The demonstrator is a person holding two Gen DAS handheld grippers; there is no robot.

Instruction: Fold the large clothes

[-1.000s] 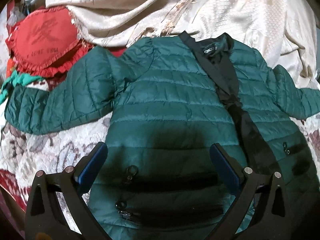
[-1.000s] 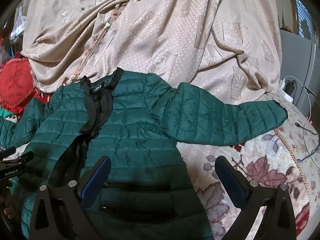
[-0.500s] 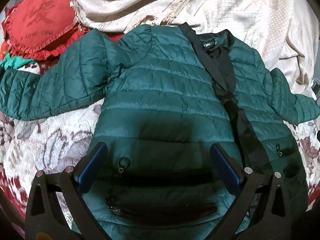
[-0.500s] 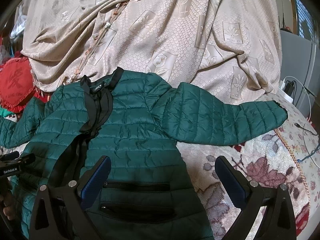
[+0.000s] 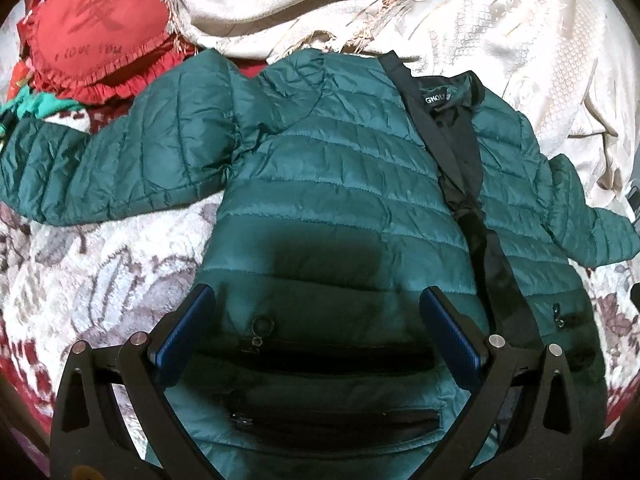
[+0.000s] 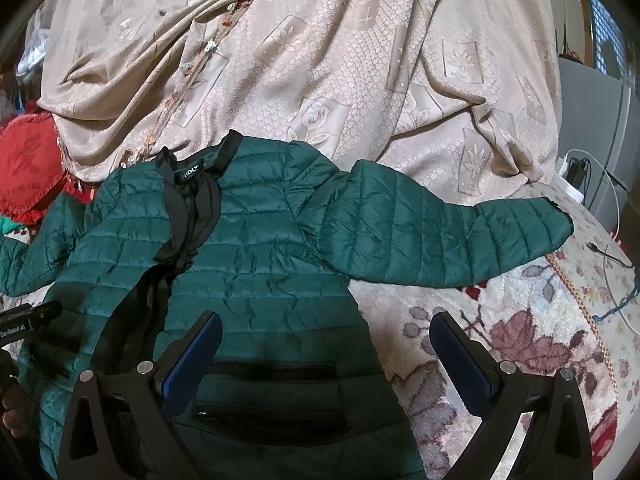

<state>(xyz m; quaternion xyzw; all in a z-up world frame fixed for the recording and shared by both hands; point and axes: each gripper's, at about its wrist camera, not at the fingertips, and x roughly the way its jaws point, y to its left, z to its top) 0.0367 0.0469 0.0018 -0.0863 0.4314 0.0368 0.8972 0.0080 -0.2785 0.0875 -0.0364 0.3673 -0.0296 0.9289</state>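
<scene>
Left claw [image 5: 318, 330] advanced over the jacket [image 5: 340, 208] toward the red cushion [image 5: 92, 52]; both claws gape empty.

Both wrist views overhead, close, sharing jacket [image 5: 340, 200] collar

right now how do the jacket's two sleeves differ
The sleeve by the red cushion angles down to the left, with its cuff cut off by the picture's edge. The other sleeve reaches out nearly level to the right, and its cuff is in full view. The first lies beside the cushion, the second below the beige cloth. Both are green, quilted and spread out unfolded.
</scene>
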